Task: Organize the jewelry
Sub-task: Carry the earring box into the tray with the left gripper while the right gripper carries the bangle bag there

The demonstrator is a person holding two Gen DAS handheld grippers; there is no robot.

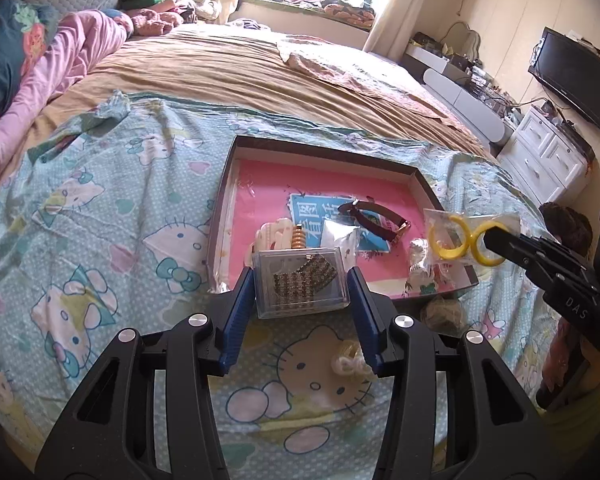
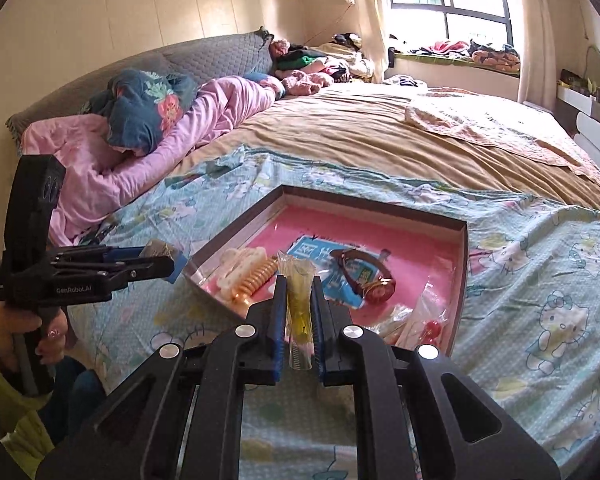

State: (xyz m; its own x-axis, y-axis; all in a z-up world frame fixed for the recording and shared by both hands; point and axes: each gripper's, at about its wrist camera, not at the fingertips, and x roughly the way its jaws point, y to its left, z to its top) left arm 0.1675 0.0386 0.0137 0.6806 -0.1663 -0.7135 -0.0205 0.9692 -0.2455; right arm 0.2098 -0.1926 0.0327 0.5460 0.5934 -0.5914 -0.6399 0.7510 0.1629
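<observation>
A dark-rimmed tray [image 1: 420, 178] with a pink floor lies on the bed; it also shows in the right wrist view [image 2: 462, 248]. In it lie a brown-strap watch [image 1: 374, 218], a cream hair claw [image 1: 274, 232], a gold spiral piece [image 1: 299, 237] and small bags. My left gripper [image 1: 300, 280] is shut on a clear plastic box [image 1: 302, 282] holding rhinestone strips, at the tray's near edge. My right gripper [image 2: 298, 286] is shut on a clear bag [image 2: 298, 300] with yellow rings [image 1: 450, 240], held above the tray's near right corner.
A Hello Kitty sheet [image 1: 100, 208] covers the near bed. A small pale hair tie [image 1: 350, 360] and a crumpled clear bag [image 1: 442, 314] lie on it in front of the tray. Pink bedding [image 2: 140, 160] lies at the left; white drawers [image 1: 548, 152] stand at the right.
</observation>
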